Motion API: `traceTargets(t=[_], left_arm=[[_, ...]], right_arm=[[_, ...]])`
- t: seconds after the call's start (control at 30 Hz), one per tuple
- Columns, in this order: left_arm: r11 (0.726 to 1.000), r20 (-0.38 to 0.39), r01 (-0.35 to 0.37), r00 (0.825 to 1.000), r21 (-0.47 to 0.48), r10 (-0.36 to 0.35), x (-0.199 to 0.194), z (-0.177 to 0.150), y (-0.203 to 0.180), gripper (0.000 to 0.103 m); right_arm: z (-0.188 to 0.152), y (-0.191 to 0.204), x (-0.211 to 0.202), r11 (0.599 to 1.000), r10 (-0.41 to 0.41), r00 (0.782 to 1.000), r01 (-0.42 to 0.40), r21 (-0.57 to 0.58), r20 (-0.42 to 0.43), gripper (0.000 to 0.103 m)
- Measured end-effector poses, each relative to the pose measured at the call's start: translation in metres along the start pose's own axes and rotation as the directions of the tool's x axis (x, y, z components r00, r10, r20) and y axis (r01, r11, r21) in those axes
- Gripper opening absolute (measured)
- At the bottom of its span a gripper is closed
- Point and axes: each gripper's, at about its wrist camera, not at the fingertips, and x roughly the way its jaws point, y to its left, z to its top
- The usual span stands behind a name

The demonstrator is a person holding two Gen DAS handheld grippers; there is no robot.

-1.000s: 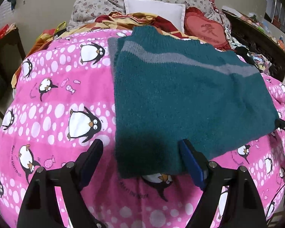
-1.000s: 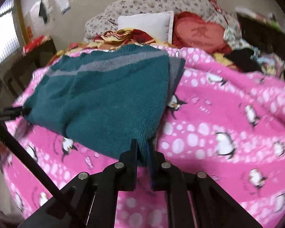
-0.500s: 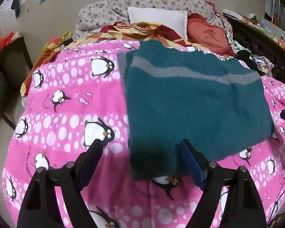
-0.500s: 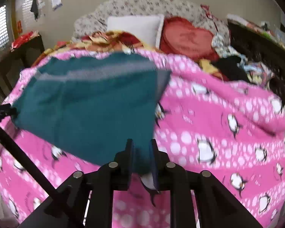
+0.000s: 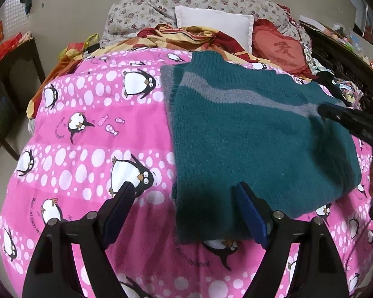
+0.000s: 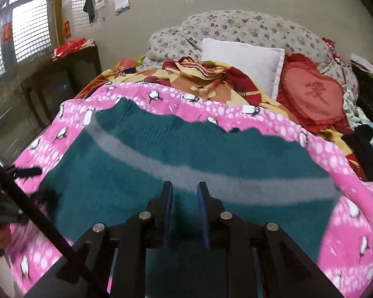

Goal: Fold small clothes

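A teal knit sweater (image 5: 256,139) with a grey stripe lies folded flat on the pink penguin blanket (image 5: 87,134). My left gripper (image 5: 184,201) is open and empty, low over the sweater's near left corner. My right gripper (image 6: 184,188) hovers over the sweater (image 6: 186,154) near its grey stripe. Its jaws stand a little apart with nothing between them. The right gripper's black body also shows in the left wrist view (image 5: 353,121), over the sweater's right edge.
A white pillow (image 5: 216,27), a red heart cushion (image 5: 281,49), a floral quilt (image 6: 248,29) and a red-yellow cloth (image 6: 199,72) lie at the head of the bed. Dark furniture stands to the left (image 6: 62,74) and right (image 5: 340,59).
My right gripper has let go of the sweater's corner, opened slightly and swung over the sweater. The sweater now lies flat. My left gripper drew back slightly, still open.
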Motion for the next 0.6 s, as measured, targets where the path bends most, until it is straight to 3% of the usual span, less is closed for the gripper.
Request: traceTargets(t=[0.1, 0.2, 0.37, 0.43, 0.5, 0.6], left_arm=[[1.000, -0.009, 0.005, 1.000, -0.012, -0.005, 0.006, 0.002, 0.004, 0.082], [0.999, -0.027, 0.016, 1.000, -0.037, -0.017, 0.013, 0.003, 0.009, 0.082], [0.997, -0.038, 0.043, 0.998, -0.062, -0.045, 0.017, 0.003, 0.013, 0.082], [0.994, -0.029, 0.074, 0.997, -0.080, -0.076, 0.015, 0.003, 0.017, 0.083], [0.989, -0.019, 0.096, 0.995, -0.109, -0.099, 0.014, 0.004, 0.023, 0.084], [0.978, -0.022, 0.133, 0.990, -0.158, -0.138, 0.017, 0.004, 0.030, 0.085]], right_arm=[[0.008, -0.005, 0.014, 0.999, 0.002, 1.000, -0.003, 0.043, 0.007, 0.022], [0.009, -0.014, 0.041, 0.996, 0.014, 0.999, -0.010, 0.085, -0.041, 0.022], [0.012, -0.016, 0.035, 0.996, 0.032, 0.999, -0.029, 0.087, -0.040, 0.022], [0.013, -0.016, 0.021, 0.995, 0.048, 0.999, -0.046, 0.086, -0.020, 0.028], [0.013, -0.014, 0.013, 0.995, 0.055, 0.998, -0.055, 0.079, -0.004, 0.044], [0.016, -0.012, 0.007, 0.996, 0.056, 0.998, -0.057, 0.067, 0.010, 0.046]])
